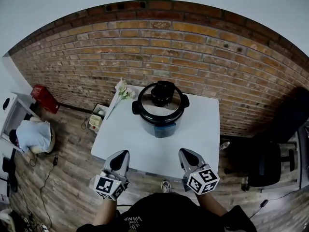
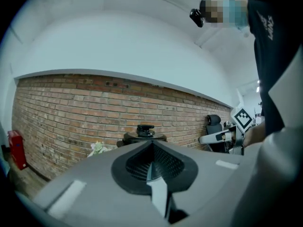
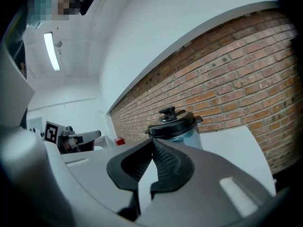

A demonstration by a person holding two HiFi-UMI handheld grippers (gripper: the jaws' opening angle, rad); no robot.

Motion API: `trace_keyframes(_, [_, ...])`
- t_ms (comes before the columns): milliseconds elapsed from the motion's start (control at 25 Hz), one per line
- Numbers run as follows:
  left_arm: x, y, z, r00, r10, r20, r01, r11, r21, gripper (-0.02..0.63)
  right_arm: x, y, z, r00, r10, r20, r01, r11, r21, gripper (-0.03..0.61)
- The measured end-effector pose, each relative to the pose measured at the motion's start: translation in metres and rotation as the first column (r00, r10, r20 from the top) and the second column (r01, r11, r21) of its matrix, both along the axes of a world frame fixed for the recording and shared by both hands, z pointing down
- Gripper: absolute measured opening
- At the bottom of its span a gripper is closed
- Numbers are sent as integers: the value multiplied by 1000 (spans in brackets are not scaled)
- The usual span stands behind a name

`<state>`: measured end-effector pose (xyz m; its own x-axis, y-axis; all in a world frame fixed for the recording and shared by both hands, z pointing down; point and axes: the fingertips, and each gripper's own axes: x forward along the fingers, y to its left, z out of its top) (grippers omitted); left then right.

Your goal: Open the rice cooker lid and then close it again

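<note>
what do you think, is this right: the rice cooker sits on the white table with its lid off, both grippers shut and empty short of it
Not quite: the lid is on, seated flat on the rice cooker, as the head view shows. The rest holds: it sits on the white table, with the left gripper and right gripper shut and empty short of it.

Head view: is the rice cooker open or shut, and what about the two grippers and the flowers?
Rice cooker: upright on the table, lid shut.
Left gripper: shut, empty, not touching the cooker.
Right gripper: shut, empty, not touching the cooker.
Flowers: lying at the table's far left corner.
</note>
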<state>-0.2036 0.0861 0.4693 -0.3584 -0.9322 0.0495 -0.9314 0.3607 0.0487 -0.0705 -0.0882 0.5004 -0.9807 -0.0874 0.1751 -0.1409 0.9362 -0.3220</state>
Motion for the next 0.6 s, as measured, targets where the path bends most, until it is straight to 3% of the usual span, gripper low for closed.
trace_keyframes(240, [25, -9, 19, 996, 74, -55, -76, 996, -41, 2, 6, 13, 21, 997, -27, -66, 25, 999, -29, 6])
trace_keyframes(600, [35, -11, 27, 994, 96, -54, -97, 995, -34, 2, 10, 17, 32, 994, -9, -113, 7, 1000, -20, 5])
